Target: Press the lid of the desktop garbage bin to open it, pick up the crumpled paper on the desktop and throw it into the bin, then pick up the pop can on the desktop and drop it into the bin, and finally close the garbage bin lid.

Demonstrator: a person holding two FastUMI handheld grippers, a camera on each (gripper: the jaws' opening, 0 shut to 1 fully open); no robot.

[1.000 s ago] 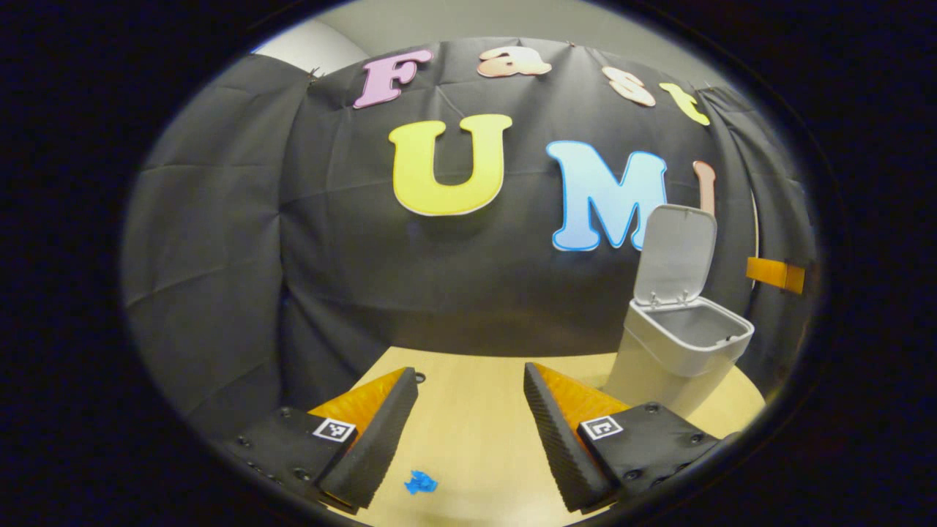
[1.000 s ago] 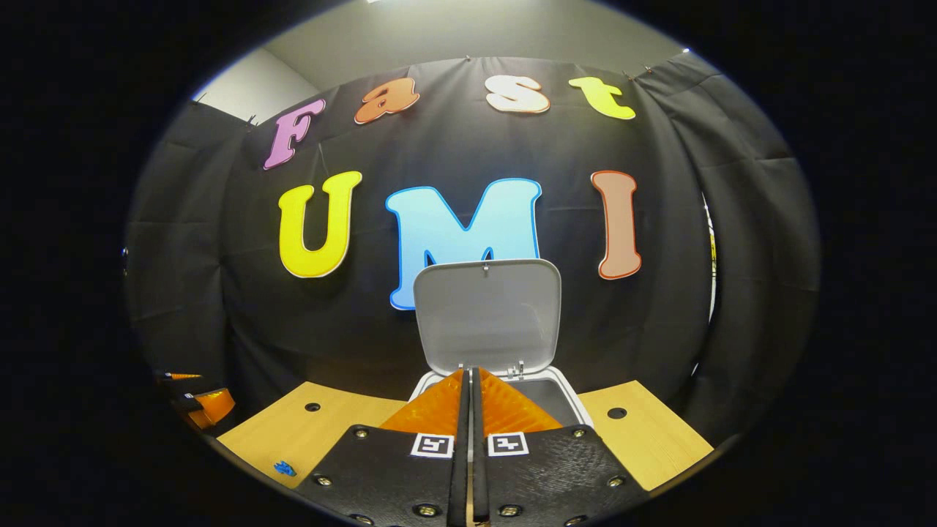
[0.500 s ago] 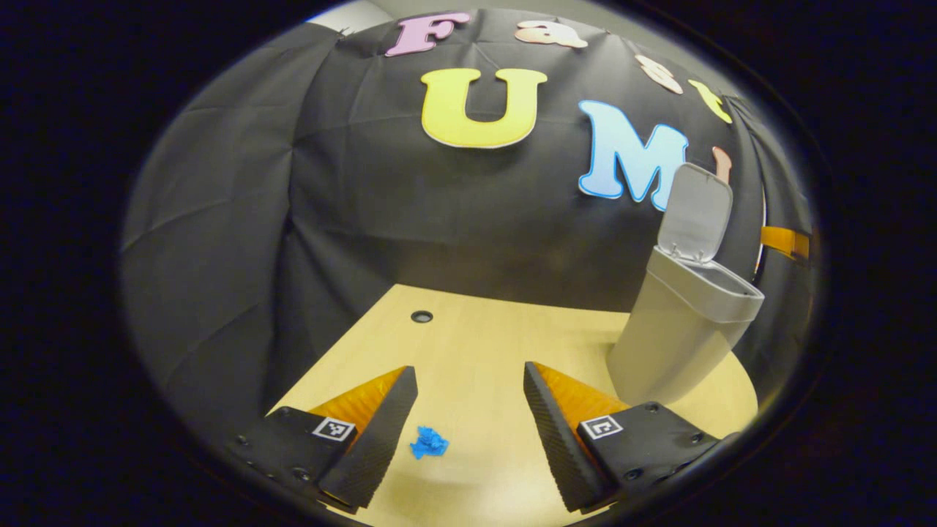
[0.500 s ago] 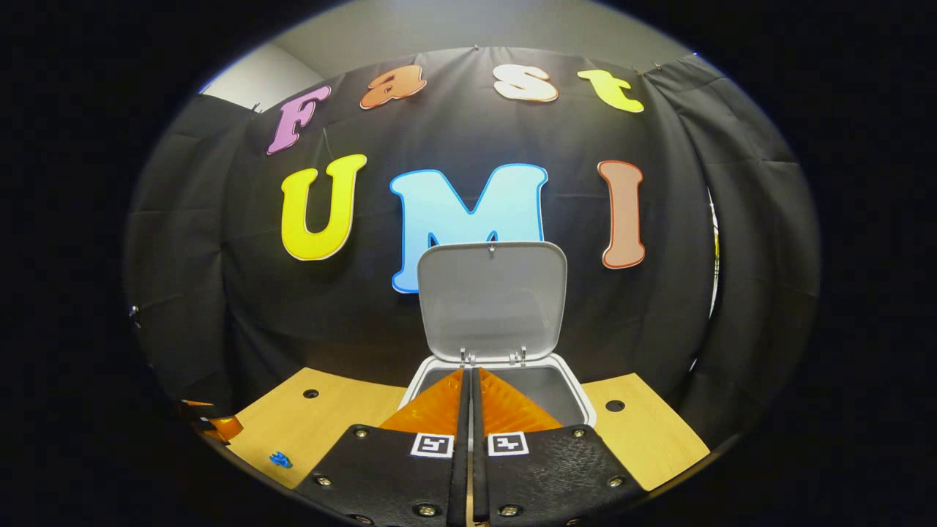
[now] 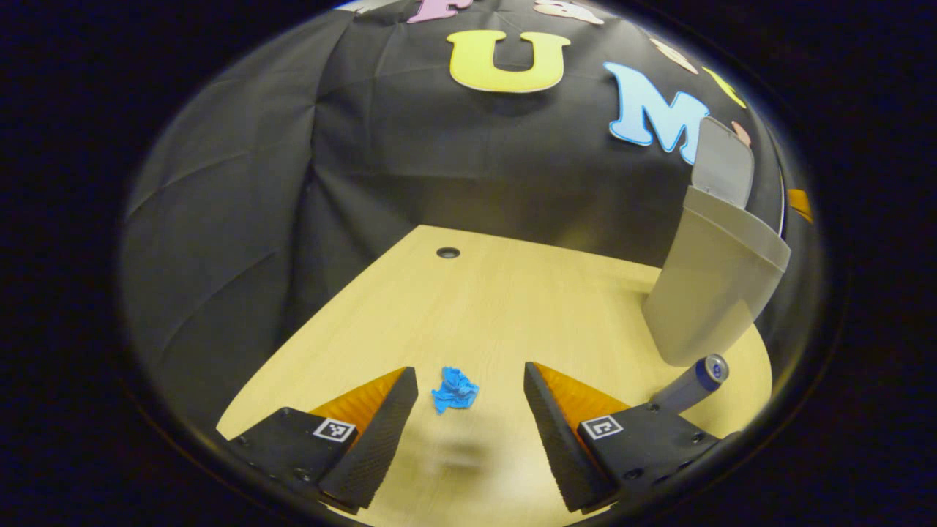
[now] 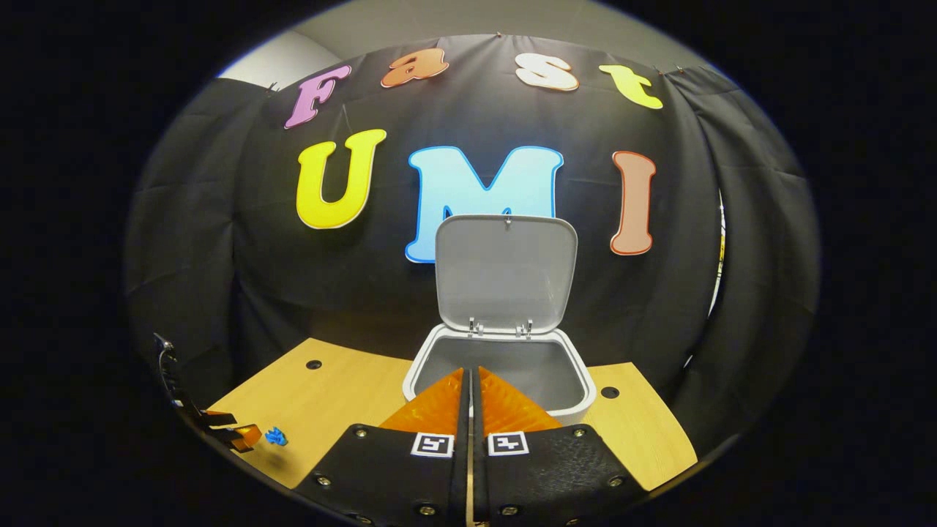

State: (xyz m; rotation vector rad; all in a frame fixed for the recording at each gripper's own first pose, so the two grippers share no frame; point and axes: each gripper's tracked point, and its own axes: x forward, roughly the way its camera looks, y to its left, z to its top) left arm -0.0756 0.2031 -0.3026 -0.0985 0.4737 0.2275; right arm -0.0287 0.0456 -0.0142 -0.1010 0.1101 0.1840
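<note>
Between the spread fingers of the left gripper, just ahead of their tips, lies the paper, a small blue wad on the table. The jaws stand wide apart and grip nothing; they look lined up to straddle the wad, which I take as the approach for the pick-up. It is touched by neither finger.

Ahead and to the right of this gripper stands the bin, a pale grey tub with its lid tipped up and back. Nearer, just off the right finger, the can shows a dark body and a blue-rimmed top; whether it stands or leans I cannot tell through the lens warp.

The right gripper has its fingers closed together with nothing between them. It hovers directly in front of the bin's open mouth, tips over the near rim, the lid upright behind. The inside shown looks bare grey. Far to this gripper's left the paper is a blue speck beside the other tool's tips.

The wad is tight, creased and tiny against the jaws; it should crush easily, so a centred close matters.
</note>
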